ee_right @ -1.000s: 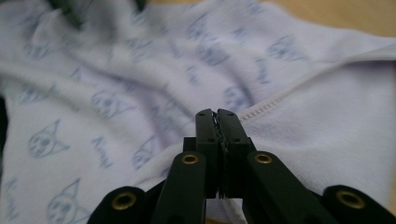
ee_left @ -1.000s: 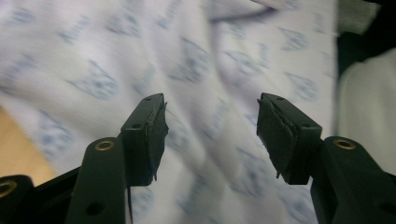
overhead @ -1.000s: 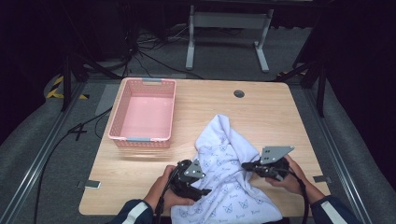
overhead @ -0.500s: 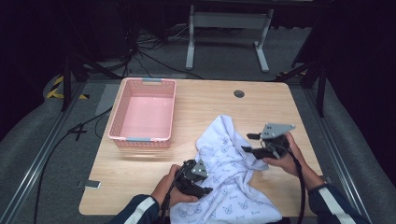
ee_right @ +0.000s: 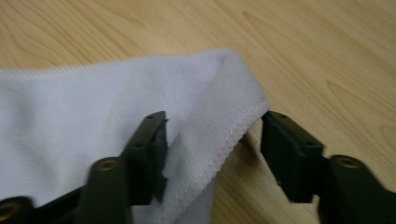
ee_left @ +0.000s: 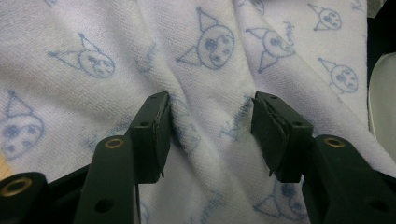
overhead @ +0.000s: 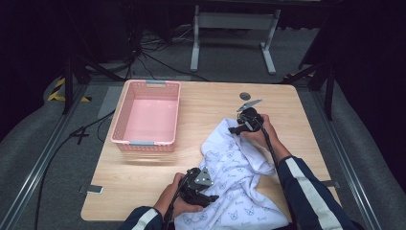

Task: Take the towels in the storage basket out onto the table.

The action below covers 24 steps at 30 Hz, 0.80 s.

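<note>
Dark room around, grey carpeted floor (overhead: 43,158) with cables (overhead: 158,57) and a white metal stand (overhead: 232,21) beyond the far edge; wooden table (overhead: 206,103) with rounded corners, a round grommet (overhead: 245,95) near its far side; pink slatted basket (overhead: 146,117) on the left part, well apart from everything else; white towel (overhead: 237,179) printed with small blue faces, rumpled over the near right part of the table and spilling past the near edge; small grey tag (overhead: 91,189) on the table's near left rim. Left gripper (ee_left: 210,135) at the towel's near left edge, jaws apart with a fold of towel between them, not clamped; right gripper (ee_right: 212,140) at the towel's far corner, jaws likewise spread around the hemmed corner, bare wood just beside.
</note>
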Available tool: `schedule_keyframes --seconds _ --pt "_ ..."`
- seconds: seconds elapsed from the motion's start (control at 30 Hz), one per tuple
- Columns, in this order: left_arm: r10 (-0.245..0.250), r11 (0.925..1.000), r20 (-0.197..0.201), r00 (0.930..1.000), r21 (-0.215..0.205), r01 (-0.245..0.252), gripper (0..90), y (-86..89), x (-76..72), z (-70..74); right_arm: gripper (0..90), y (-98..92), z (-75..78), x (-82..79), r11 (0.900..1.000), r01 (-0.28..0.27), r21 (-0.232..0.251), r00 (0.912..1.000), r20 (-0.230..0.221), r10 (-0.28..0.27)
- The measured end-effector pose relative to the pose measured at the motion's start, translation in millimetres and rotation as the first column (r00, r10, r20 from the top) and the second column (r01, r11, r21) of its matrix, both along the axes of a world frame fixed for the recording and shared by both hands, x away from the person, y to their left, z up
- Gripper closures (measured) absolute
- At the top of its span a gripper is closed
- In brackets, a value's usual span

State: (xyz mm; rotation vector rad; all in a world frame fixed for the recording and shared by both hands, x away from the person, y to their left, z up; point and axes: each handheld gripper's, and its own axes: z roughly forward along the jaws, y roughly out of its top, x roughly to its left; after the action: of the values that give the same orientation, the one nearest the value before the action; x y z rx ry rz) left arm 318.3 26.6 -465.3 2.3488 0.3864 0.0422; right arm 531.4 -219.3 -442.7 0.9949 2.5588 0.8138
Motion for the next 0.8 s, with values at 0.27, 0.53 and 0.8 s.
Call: schedule_keyframes --seconds 0.27,0.53,0.8 --pt "-0.009 0.9999 -0.010 0.9999 0.013 0.009 47.7 0.0 -4.5 0.9 85.6 -17.9 6.7 -0.2 1.000 0.022 0.016 0.9967 0.078 -0.023" --pt "-0.049 0.9983 -0.008 0.9988 0.031 0.049 48.3 -4.5 -5.6 2.4 85.6 -106.4 35.5 -8.8 0.969 0.246 0.030 0.9474 0.203 -0.247" --pt "-0.116 0.9929 -0.056 0.9917 0.022 0.117 49.8 -9.0 -13.3 3.4 85.3 -193.2 34.5 -26.4 0.902 0.429 0.037 0.8846 0.184 -0.428"
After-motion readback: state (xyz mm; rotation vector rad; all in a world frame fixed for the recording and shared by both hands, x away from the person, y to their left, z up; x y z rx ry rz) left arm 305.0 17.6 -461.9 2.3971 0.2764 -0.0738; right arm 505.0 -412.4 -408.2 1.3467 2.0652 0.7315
